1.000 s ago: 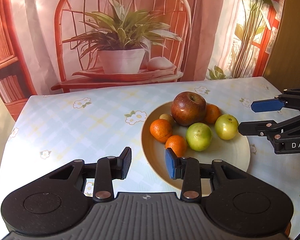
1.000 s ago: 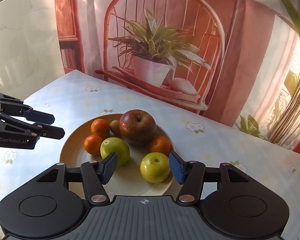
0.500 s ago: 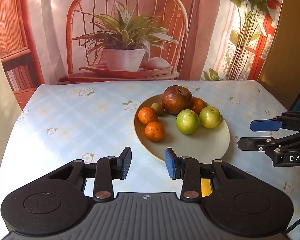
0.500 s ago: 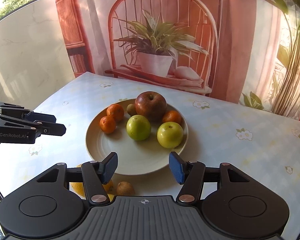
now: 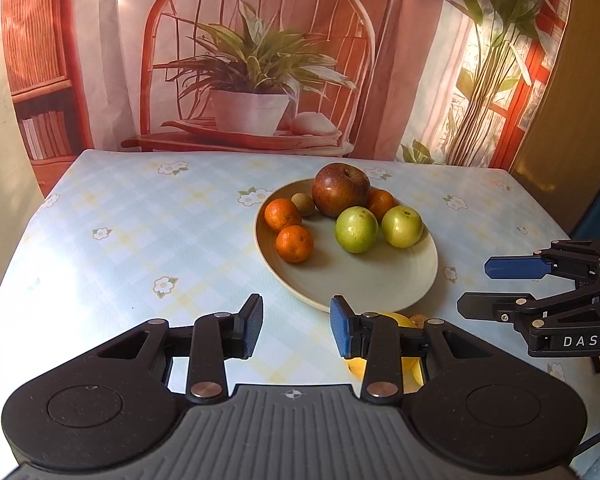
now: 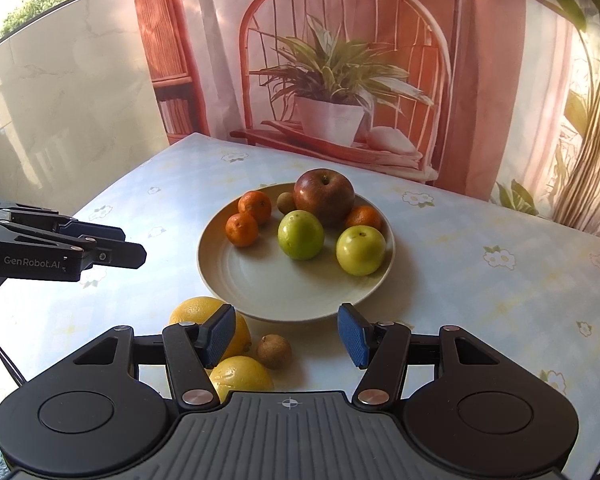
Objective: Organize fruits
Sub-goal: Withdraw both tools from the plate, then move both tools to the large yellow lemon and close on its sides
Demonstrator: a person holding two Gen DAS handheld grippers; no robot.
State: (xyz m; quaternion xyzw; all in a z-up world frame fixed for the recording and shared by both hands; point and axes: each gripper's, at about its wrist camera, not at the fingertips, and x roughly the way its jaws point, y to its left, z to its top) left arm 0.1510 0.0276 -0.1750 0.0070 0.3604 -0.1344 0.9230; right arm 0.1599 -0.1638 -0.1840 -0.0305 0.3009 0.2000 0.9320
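Note:
A cream plate (image 5: 380, 280) (image 6: 268, 280) holds a red apple (image 5: 341, 189) (image 6: 324, 196), two green apples (image 5: 357, 229) (image 6: 301, 234), three mandarins (image 5: 294, 243) (image 6: 241, 229) and a small brown fruit (image 5: 303, 204) (image 6: 285, 201). Two lemons (image 6: 242, 374) and another small brown fruit (image 6: 274, 351) lie on the table in front of the plate. My left gripper (image 5: 296, 330) is open and empty, near the plate's front edge. My right gripper (image 6: 287, 338) is open and empty, above the brown fruit and lemons.
The table has a pale blue flowered cloth (image 5: 140, 232). A printed backdrop (image 5: 260, 60) with a chair and plant hangs behind the far edge. The right gripper shows at the right in the left wrist view (image 5: 512, 284); the left gripper shows at the left in the right wrist view (image 6: 128, 246).
Both grippers have pulled back from the plate toward the near table edge. The lemons and the small brown fruit have come into view in front of the plate.

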